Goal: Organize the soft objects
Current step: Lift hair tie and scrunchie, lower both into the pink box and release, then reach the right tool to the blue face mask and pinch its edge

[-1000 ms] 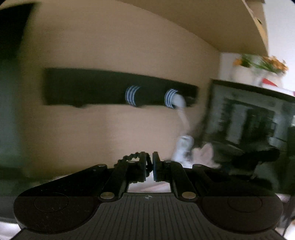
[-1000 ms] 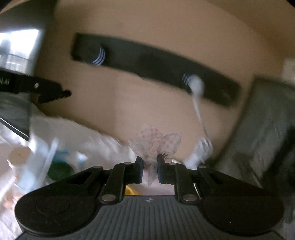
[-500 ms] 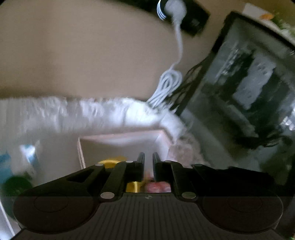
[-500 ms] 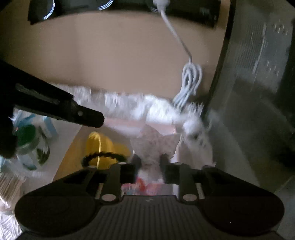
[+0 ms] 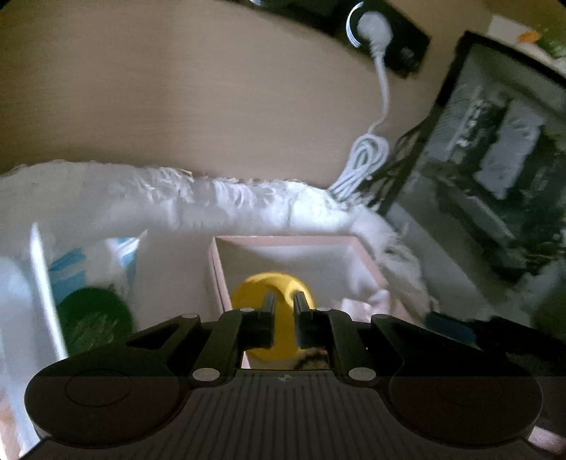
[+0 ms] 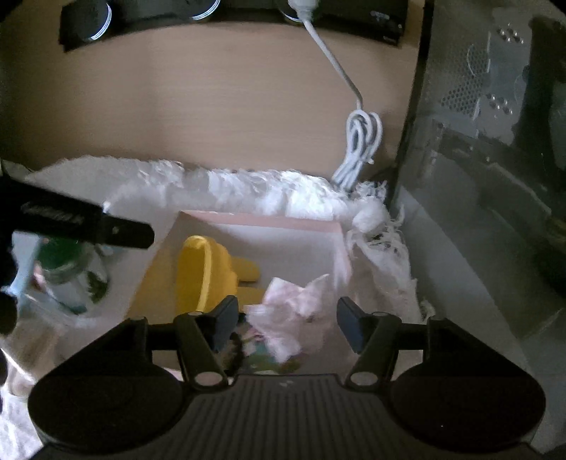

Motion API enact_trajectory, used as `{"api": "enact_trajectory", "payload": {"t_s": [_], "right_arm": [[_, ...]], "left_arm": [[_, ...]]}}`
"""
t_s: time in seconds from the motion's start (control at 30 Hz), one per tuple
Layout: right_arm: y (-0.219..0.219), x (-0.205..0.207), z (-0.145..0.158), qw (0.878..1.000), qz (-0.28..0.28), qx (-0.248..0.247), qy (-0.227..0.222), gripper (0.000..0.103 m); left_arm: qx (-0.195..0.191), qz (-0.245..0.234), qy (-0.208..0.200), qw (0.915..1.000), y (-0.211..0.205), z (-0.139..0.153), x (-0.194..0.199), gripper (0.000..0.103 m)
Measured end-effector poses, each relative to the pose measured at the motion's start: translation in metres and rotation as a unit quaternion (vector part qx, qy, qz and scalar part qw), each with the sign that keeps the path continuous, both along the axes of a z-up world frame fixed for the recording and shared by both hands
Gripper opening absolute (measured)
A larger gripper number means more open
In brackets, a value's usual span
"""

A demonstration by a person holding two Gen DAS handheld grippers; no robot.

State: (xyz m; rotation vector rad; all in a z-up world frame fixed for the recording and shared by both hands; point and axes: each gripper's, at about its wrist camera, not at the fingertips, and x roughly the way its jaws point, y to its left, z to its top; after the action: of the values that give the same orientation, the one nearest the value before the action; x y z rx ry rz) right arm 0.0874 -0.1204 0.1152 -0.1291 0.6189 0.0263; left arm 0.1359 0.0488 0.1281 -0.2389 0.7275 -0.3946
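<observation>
A pink open box [image 6: 261,221] sits on a white fluffy rug [image 6: 247,187]. Inside it lie a yellow soft toy [image 6: 208,272] and a pink checked cloth bow [image 6: 297,308]. My right gripper [image 6: 286,318] is open just above the box, and the bow lies loose between its fingers. In the left wrist view the box [image 5: 283,242] and the yellow toy [image 5: 272,283] show ahead. My left gripper [image 5: 283,308] is nearly closed and empty, above the yellow toy. The left gripper also shows as a dark bar [image 6: 81,223] at the left of the right wrist view.
A green-lidded jar [image 5: 92,318] stands left of the box, with blue-and-white packaging [image 5: 92,258] behind it. A coiled white cable [image 6: 361,148] hangs from a black socket strip [image 6: 230,14] on the beige wall. A dark computer case [image 6: 488,141] stands at the right.
Both grippers dropped from the wall toward the box. My right gripper opened and let go of the pink bow, which now lies in the box.
</observation>
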Motion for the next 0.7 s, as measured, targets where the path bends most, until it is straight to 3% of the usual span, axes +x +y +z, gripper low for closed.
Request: {"api": "enact_trajectory", "payload": {"t_s": [0.2, 0.4, 0.53, 0.7], "right_arm": [[0.027, -0.029, 0.005, 0.999, 0.045, -0.007, -0.019, 0.071], [0.058, -0.046, -0.002, 0.996, 0.088, -0.004, -0.007, 0.071], [0.080, -0.054, -0.009, 0.993, 0.120, -0.001, 0.007, 0.072], [0.101, -0.064, -0.021, 0.988, 0.151, -0.003, 0.029, 0.072]], "left_arm": [[-0.019, 0.019, -0.025, 0.9993, 0.048, 0.016, -0.056, 0.011], [-0.006, 0.107, -0.035, 0.9937, 0.117, 0.010, -0.112, 0.011], [-0.007, 0.194, -0.004, 0.9810, 0.167, -0.005, -0.140, 0.011], [-0.010, 0.295, 0.032, 0.9550, 0.213, -0.025, -0.168, 0.011]]}}
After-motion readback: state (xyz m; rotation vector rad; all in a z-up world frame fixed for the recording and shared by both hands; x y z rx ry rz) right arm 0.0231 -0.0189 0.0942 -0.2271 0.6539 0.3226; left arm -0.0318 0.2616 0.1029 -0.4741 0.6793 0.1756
